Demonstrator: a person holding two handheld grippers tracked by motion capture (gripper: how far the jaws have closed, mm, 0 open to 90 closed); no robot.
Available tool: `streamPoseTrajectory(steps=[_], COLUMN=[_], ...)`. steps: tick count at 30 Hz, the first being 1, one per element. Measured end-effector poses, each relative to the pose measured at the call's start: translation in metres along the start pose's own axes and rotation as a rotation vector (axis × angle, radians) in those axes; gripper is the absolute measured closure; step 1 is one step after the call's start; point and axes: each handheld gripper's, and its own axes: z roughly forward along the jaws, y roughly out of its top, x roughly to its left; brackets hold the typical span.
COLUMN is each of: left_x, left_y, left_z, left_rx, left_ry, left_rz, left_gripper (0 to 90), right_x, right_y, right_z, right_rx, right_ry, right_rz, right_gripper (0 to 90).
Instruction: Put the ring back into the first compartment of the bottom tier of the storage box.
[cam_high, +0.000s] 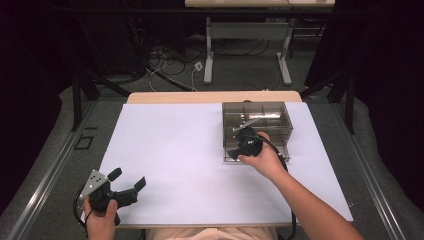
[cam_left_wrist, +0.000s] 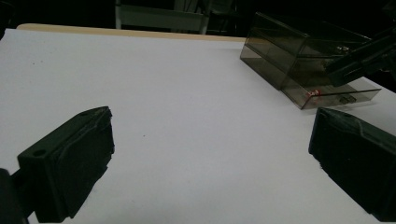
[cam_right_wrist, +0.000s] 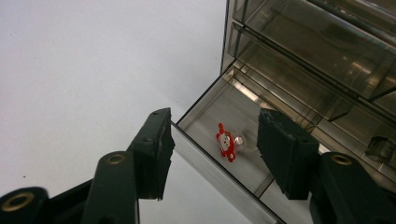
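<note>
Red charm (cam_right_wrist: 226, 142), a small flat trinket with a clear bead beside it, lies on the floor of the drawer (cam_right_wrist: 261, 205) pulled out of the smoky plastic cabinet (cam_high: 257, 117). It looks light and rigid, likely slippery against the smooth plastic, so pinching it across its flat edges seems the safest hold; the printed figure on it is too small to make out. The right tongs (cam_right_wrist: 212, 149) hover just above the drawer's front wall with jaws parted, one outside that wall and one over the drawer floor, empty. The right hand (cam_high: 265, 159) reaches forward to the cabinet's near face. The left tongs (cam_high: 127, 181) rest wide open on the white tabletop (cam_high: 170, 150), well apart from the cabinet.
</note>
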Motion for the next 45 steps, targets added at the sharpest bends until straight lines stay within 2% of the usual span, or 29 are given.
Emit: streamPoseTrajectory(steps=[6,10,11,16,17,20,25,26,27,34,40,41,44,45], left_x=[0.0,0.0,0.0,0.0,0.0,0.0,0.0,0.0,0.0,0.0,0.0,0.0,-0.001,-0.001], left_y=[0.0,0.0,0.0,0.0,0.0,0.0,0.0,0.0,0.0,0.0,0.0,0.0,0.0,0.0], left_z=[0.0,0.0,0.0,0.0,0.0,0.0,0.0,0.0,0.0,0.0,0.0,0.0,0.0,0.0], left_rx=[0.001,0.0,0.0,0.0,0.0,0.001,-0.001,-0.001,-0.001,-0.001,0.0,-0.001,0.0,0.0], left_ry=[0.002,0.002,0.002,0.002,0.002,0.002,0.0,0.0,0.0,0.0,0.0,0.0,0.002,0.001], left_rz=[0.0,-0.003,-0.003,-0.003,-0.004,-0.004,-0.004,-0.004,-0.003,-0.001,-0.002,-0.002,-0.001,0.001], left_gripper=[0.1,0.1,0.2,0.1,0.1,0.1,0.1,0.1,0.1,0.1,0.1,0.1,0.1,0.2], right_x=[0.001,0.002,0.002,0.005,0.006,0.009,0.013,0.013,0.015,0.02,0.025,0.026,0.027,0.028], right_y=[-0.001,-0.002,-0.003,-0.004,-0.005,-0.006,-0.009,-0.009,-0.011,-0.017,-0.023,-0.026,-0.029,-0.033], right_z=[-0.006,-0.011,-0.014,-0.022,-0.024,-0.029,-0.037,-0.037,-0.039,-0.046,-0.056,-0.06,-0.063,-0.067], right_rx=[-0.007,-0.007,-0.019,-0.056,-0.082,-0.108,-0.124,-0.124,-0.143,-0.195,-0.23,-0.237,-0.245,-0.262], right_ry=[-0.002,-0.001,-0.003,-0.001,-0.007,-0.015,-0.01,-0.01,-0.034,-0.039,-0.023,-0.016,-0.016,-0.027], right_rz=[-0.022,0.001,0.005,0.022,0.01,-0.016,-0.024,-0.024,-0.015,-0.007,-0.008,-0.024,-0.027,-0.032], right_gripper=[41.7,37.4,34.3,29.8,26.3,24.5,15.9,15.9,15.1,13.8,3.7,0.2,0.0,0.0])
